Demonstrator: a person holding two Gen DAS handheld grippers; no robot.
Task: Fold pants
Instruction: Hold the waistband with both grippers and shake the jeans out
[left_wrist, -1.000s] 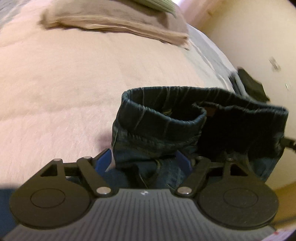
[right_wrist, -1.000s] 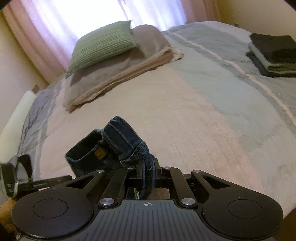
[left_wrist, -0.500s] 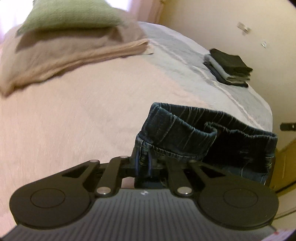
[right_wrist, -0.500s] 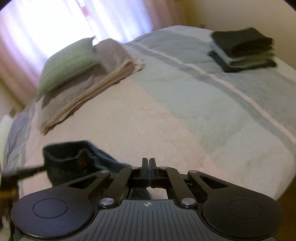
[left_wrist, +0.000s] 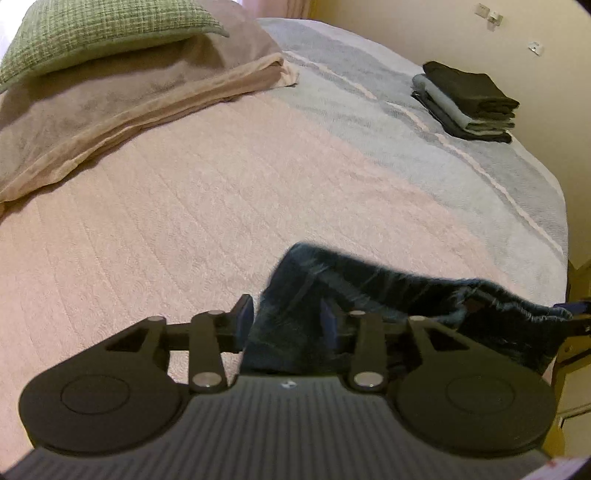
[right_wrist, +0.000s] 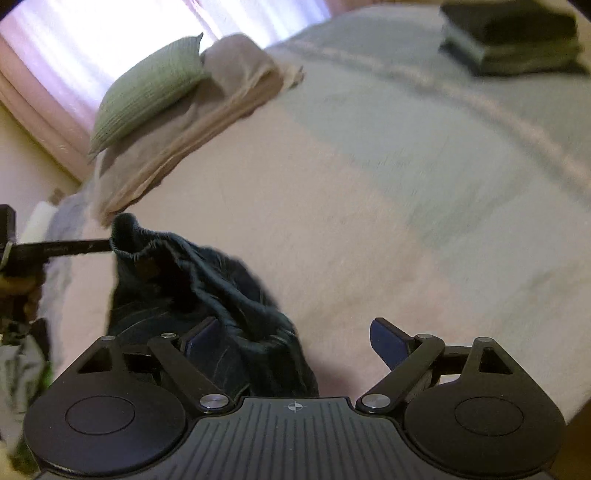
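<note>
The pants (left_wrist: 369, 288) sit in a dark blue heap on the bed (left_wrist: 184, 221), close to its near edge. They are bunched up, not flat.

The left hand-held gripper (left_wrist: 286, 314) has its jaws partway apart. They have just been opening. Blue cloth is between them, but the pads do not seem to squeeze it. The right hand-held gripper (right_wrist: 295, 339) has its jaws wide apart. They too have just been opening. A bit of the cloth lies between them, close by one finger, and nothing is gripped.

What could go wrong? I think nobody holds the pants tight now, so the heap can flop and the waist can twist. Then the legs do not line up and the fold comes out crooked. The heap is near the edge, so a push could make it slide off the bed. A hand-held gripper could also grab too many layers at once, or pinch the bed cover with the cloth and drag it along.

Now the count:
- one pair of pants
- two hand-held grippers
- one green pillow (left_wrist: 92, 29)
- one folded tan blanket (left_wrist: 129, 96) under the pillow
- one pile of folded clothes (left_wrist: 465, 99), far across the bed; I cannot count its pieces for sure
</note>
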